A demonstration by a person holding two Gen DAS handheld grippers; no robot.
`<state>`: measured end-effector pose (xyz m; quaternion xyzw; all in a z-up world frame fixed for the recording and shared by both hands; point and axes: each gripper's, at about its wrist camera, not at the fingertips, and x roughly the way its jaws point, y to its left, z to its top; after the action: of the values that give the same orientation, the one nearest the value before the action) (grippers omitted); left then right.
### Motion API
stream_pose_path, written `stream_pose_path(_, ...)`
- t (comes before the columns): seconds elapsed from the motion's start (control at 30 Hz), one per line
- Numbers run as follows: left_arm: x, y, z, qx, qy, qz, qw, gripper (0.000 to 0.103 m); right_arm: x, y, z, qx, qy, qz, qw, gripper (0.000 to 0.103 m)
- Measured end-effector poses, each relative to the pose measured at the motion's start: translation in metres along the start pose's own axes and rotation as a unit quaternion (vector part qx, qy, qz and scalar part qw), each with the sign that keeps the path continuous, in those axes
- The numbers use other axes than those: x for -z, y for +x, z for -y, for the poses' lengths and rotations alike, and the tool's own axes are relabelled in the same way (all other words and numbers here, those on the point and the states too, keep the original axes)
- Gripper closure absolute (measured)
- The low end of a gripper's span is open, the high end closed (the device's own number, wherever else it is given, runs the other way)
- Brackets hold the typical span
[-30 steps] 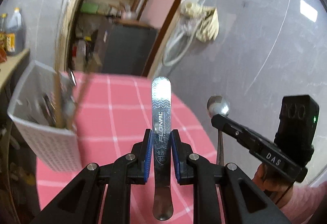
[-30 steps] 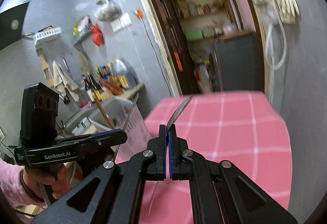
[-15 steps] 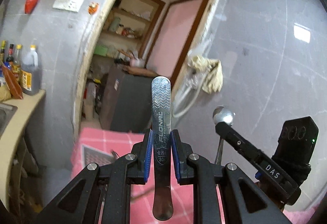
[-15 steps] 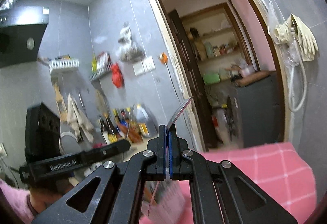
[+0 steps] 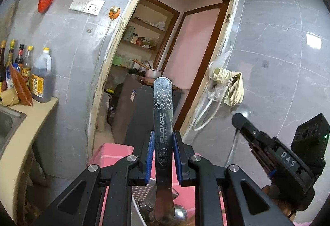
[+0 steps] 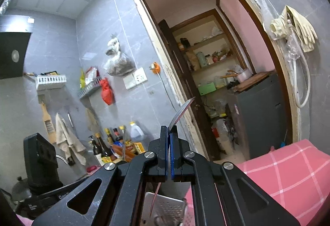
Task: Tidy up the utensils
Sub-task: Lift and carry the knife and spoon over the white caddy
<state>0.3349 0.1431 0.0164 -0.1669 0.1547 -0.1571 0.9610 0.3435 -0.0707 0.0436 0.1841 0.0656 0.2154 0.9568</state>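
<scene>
A: What is the left hand-held gripper (image 5: pixel 163 152) doing?

B: It is clenched on a flat steel utensil handle (image 5: pixel 163 114) stamped FLONAL, which stands upright between the blue pads. The right hand-held gripper (image 6: pixel 169 156) is clamped on a thin utensil (image 6: pixel 181 111), seen edge-on, tilted up to the right.

A: Where do they sit?

B: Above a perforated grey utensil basket (image 6: pixel 165 208), its rim just below the fingers. The basket stands on the pink checked surface (image 6: pixel 288 174), near its left edge.

A: Any room around?

B: An open doorway (image 5: pixel 185 50) lies ahead. A counter (image 5: pixel 31 114) with bottles (image 5: pixel 41 79) is on the left, a bare tiled wall on the right.

A: What changed over the last second?

B: Both views have swung upward: the surface filled the middle then, now only its near strip shows. Both grips are unchanged.
</scene>
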Motion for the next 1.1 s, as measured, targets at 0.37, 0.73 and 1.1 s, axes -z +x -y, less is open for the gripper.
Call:
stream_pose_path(0.37, 0.016, 0.017, -0.014, 0.008, 0.002, -0.012, 0.9999, 0.086, 0.033, 0.027, 0.009, 0.007, -0.025, -0.037, 0.999, 0.101)
stream_pose_path(0.73, 0.03, 0.011, -0.018, 0.003, 0.002, -0.018, 0.9998, 0.086, 0.033, 0.024, 0.004, -0.016, -0.056, -0.021, 0.998, 0.101)
stream_pose_path(1.1, 0.032, 0.006, -0.02, 0.003, -0.001, -0.024, 0.9997, 0.086, 0.044, 0.013, 0.005, -0.034, -0.052, -0.05, 0.997, 0.101)
